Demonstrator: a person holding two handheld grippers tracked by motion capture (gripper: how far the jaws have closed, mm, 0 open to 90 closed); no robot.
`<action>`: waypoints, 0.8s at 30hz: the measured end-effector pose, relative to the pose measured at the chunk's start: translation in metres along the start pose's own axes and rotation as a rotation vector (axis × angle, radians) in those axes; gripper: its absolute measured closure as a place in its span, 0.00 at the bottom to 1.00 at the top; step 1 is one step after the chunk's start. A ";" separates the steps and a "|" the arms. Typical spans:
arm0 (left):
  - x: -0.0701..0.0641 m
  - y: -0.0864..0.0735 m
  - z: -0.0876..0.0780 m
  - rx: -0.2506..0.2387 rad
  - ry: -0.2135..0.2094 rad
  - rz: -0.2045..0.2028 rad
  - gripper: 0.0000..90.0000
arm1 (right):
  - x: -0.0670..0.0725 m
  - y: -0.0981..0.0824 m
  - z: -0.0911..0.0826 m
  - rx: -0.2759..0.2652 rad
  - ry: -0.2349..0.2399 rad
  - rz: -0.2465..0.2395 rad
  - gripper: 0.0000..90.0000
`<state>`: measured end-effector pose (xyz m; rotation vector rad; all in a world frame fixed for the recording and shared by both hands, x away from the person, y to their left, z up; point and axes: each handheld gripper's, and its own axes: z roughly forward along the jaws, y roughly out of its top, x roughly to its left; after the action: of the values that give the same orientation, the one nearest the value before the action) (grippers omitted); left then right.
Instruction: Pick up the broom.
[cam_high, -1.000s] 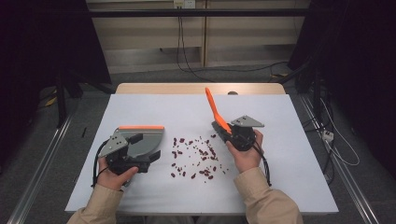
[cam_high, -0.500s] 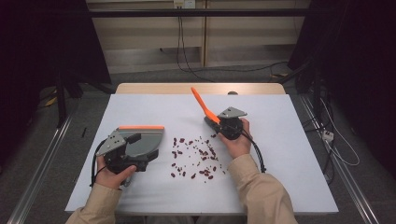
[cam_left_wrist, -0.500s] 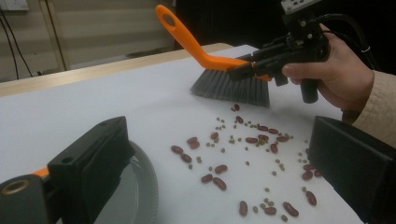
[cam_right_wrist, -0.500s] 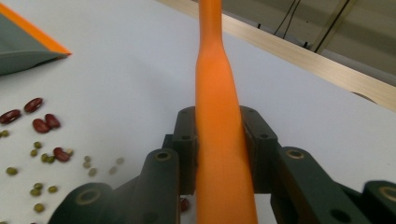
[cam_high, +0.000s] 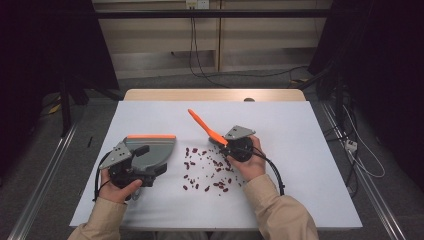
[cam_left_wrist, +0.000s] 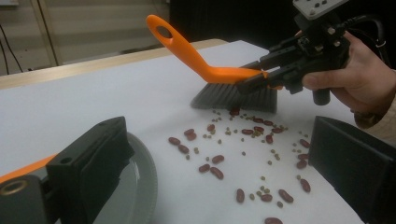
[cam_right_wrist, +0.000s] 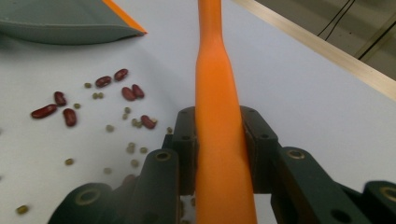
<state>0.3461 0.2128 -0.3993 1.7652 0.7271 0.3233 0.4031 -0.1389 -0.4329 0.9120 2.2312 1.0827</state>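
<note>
Dozens of red beans (cam_high: 206, 167) and smaller green peas (cam_left_wrist: 267, 162) lie scattered on the white table (cam_high: 300, 150) near its middle, between a person's two hand-held grippers. At the beans' two o'clock edge in the high view, the right gripper (cam_high: 223, 142) has its jaws pressed tight on the orange handle of a small brush (cam_high: 204, 125); the handle slants up toward eleven o'clock. In the left gripper view the brush's grey bristles (cam_left_wrist: 233, 97) rest on the table, touching the far edge of the spill. In the right gripper view the handle runs straight up between the two black jaws. At the beans' nine o'clock sits a grey dustpan (cam_high: 150, 150) with an orange lip, its wide side turned toward the beans. The left gripper (cam_high: 146, 161) holds the dustpan; one jaw lies against the pan in the left gripper view, the other stands well apart, so whether it pinches cannot be told. The person's hands (cam_high: 248, 165) grip both tools from six o'clock.
</note>
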 end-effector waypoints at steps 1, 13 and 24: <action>0.000 0.000 -0.001 -0.001 -0.001 -0.001 0.06 | 0.002 0.000 -0.001 0.000 0.009 -0.004 0.79; 0.000 -0.005 -0.004 0.010 -0.004 -0.001 0.06 | 0.017 -0.006 -0.013 -0.009 0.050 -0.052 0.79; 0.000 -0.005 -0.005 0.007 -0.002 -0.007 0.06 | 0.016 -0.011 -0.023 -0.026 0.112 -0.019 0.79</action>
<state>0.3421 0.2173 -0.4029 1.7688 0.7336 0.3146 0.3735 -0.1425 -0.4310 0.8364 2.3058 1.1773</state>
